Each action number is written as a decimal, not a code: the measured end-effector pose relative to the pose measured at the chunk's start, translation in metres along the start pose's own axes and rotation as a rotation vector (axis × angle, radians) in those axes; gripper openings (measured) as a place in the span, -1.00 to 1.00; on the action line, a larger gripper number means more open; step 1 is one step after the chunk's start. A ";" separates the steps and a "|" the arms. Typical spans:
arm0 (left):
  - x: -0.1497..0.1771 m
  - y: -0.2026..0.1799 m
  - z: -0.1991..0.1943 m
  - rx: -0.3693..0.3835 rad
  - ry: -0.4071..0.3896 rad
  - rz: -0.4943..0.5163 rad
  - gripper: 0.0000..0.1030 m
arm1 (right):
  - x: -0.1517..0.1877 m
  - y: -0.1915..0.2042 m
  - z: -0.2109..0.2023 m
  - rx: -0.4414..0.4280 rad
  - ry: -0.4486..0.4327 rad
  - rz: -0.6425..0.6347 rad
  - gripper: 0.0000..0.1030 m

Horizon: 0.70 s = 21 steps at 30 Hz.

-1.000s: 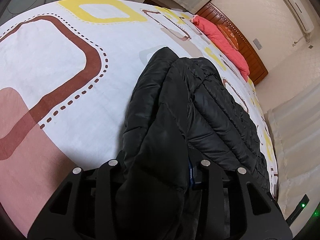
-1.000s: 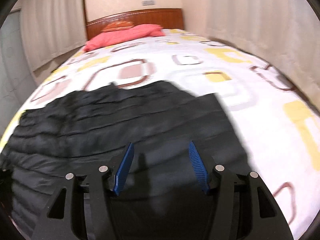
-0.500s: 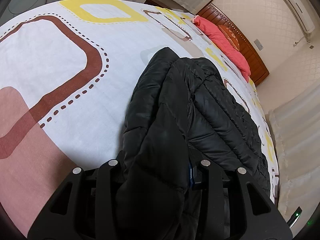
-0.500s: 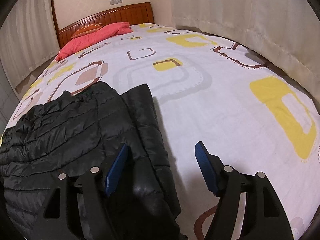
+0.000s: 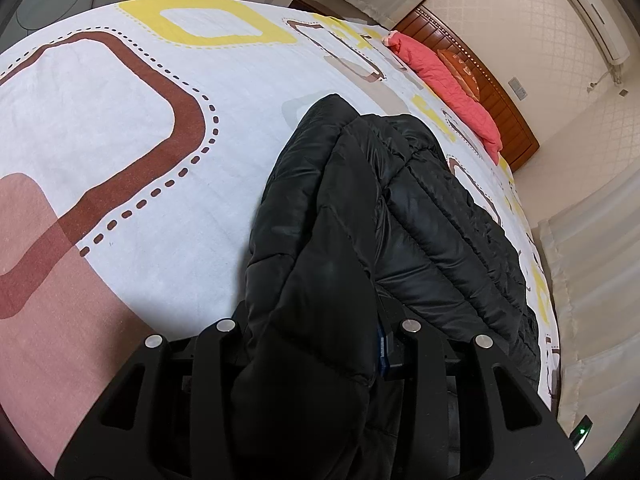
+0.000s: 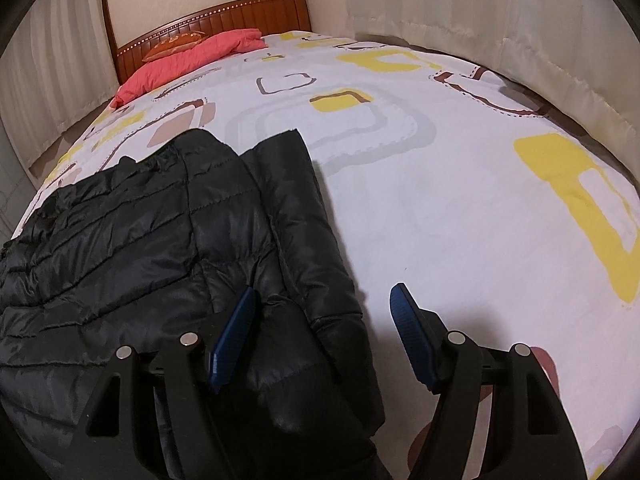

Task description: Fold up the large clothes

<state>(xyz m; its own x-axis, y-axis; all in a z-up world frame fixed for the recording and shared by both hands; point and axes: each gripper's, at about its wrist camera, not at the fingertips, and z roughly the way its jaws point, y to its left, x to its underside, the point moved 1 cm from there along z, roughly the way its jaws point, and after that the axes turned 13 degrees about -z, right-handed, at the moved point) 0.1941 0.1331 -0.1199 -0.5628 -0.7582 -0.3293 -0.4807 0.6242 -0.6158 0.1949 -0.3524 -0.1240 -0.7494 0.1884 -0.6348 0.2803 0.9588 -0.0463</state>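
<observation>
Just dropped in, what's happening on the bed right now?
A person is folding a black puffer jacket on the patterned bedsheet. The left gripper is clamped on a bunched part of the jacket. The right gripper has just been opening; its jaws stand open over the jacket's edge, one blue pad above the fabric, the other above the sheet, gripping nothing.

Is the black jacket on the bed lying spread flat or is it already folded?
Partly folded. The black jacket is doubled over itself on the bed, one narrow flap along its edge; the left tool grips a bunched end.
</observation>
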 end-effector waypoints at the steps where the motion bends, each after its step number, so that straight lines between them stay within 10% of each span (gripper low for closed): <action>1: 0.000 0.000 0.000 0.000 0.000 0.000 -0.25 | 0.001 0.001 0.001 0.000 -0.001 -0.002 0.33; 21: -0.004 0.009 0.004 0.029 0.009 -0.008 -0.05 | 0.012 0.013 -0.002 -0.038 -0.043 -0.049 -0.15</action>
<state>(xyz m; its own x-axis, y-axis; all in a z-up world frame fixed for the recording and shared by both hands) 0.1944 0.1412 -0.1267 -0.5647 -0.7615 -0.3181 -0.4659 0.6123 -0.6388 0.1886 -0.3368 -0.1304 -0.7347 0.1327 -0.6653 0.2203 0.9742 -0.0489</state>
